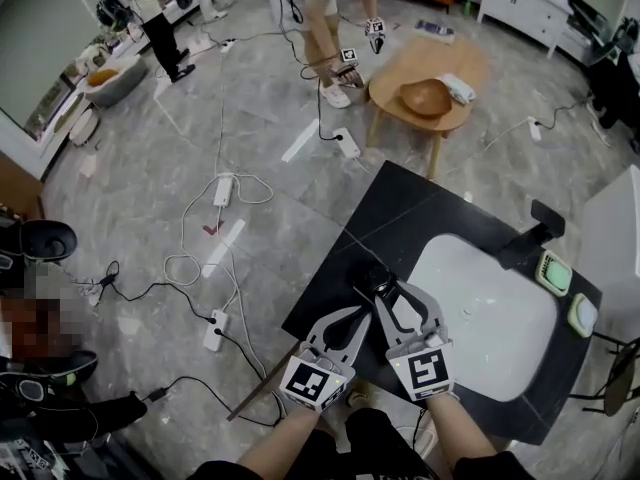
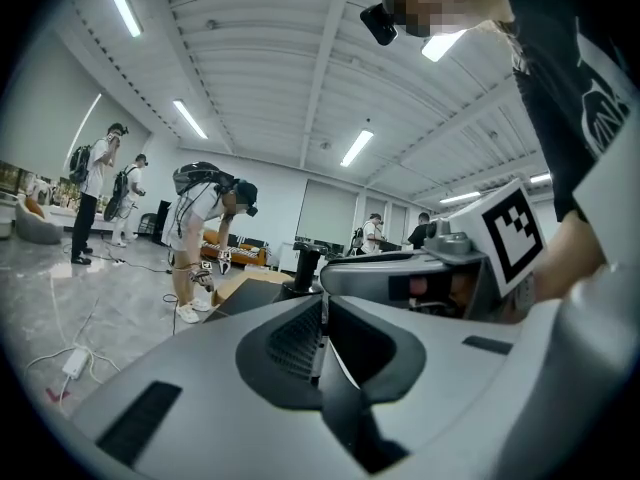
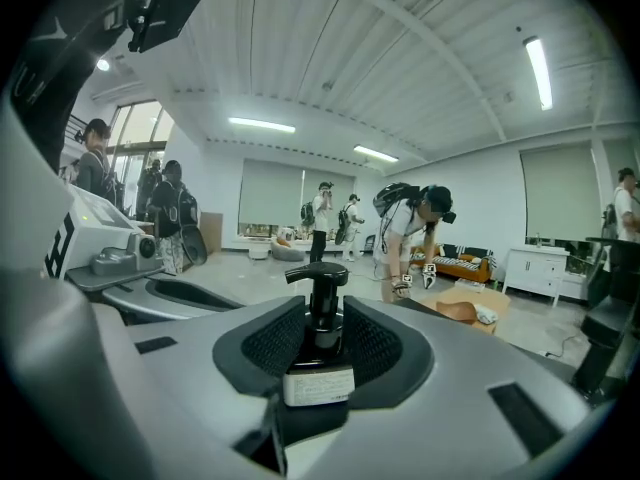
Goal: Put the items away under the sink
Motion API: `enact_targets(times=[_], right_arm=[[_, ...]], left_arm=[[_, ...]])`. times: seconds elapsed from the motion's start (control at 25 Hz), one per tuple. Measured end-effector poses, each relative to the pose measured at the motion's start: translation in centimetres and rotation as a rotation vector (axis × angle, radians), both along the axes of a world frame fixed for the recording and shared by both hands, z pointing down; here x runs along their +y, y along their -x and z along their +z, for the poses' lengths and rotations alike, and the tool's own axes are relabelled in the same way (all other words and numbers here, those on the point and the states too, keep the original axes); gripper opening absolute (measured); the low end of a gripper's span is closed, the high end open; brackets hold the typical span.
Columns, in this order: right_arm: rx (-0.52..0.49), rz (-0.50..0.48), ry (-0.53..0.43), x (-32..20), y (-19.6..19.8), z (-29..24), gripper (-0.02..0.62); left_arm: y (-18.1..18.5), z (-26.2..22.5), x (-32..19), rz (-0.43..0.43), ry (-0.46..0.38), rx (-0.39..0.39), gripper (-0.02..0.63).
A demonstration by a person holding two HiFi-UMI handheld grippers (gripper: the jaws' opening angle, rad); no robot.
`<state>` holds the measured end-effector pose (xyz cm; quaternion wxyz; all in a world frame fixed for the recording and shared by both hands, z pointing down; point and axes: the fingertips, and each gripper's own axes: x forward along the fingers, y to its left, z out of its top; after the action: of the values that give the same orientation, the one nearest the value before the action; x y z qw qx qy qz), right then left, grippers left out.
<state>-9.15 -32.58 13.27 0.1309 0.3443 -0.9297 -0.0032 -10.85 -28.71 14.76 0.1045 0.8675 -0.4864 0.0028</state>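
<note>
Hazard: the pump bottle (image 3: pixel 320 353) is tall and narrow. A squeeze high on its neck may tip it toward the sink (image 1: pixel 485 318). The right claw (image 3: pixel 322 318) stands open, the bottle upright between its jaws, near the tabletop's (image 1: pixel 420 208) left edge. The left claw (image 2: pixel 322 333) is closed and empty.

Lower centre: my left gripper (image 1: pixel 357 311) has its 2 jaws together; my right gripper (image 1: pixel 388 290) (just beside it) has them apart.

Black countertop (image 1: pixel 400 213), white sink (image 1: pixel 500 353), dark pump bottle (image 3: pixel 322 340) with white label (image 3: pixel 318 386), grey marbled floor (image 1: pixel 250 118).
</note>
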Motion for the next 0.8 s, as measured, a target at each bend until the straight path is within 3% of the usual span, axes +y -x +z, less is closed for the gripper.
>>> enact_targets(times=[0.44, 0.68, 0.72, 0.8], right_arm=[[-0.045, -0.062, 0.018, -2.6, 3.3, 0.1, 0.114], [-0.056, -0.090, -0.017, -2.7, 3.8, -0.1, 0.110], [-0.058, -0.095, -0.023, -2.5, 3.8, -0.2, 0.109], [-0.062, -0.109, -0.035, -2.2, 4.0, -0.4, 0.107]], left_arm=[[2.1, -0.4, -0.4, -0.045, 0.004, 0.015, 0.011], [3.1, 0.3, -0.1, -0.065, 0.023, 0.015, 0.014], [3.0, 0.5, 0.0, -0.062, 0.031, 0.019, 0.030], [2.6, 1.0, 0.0, -0.044, 0.050, 0.025, 0.124]])
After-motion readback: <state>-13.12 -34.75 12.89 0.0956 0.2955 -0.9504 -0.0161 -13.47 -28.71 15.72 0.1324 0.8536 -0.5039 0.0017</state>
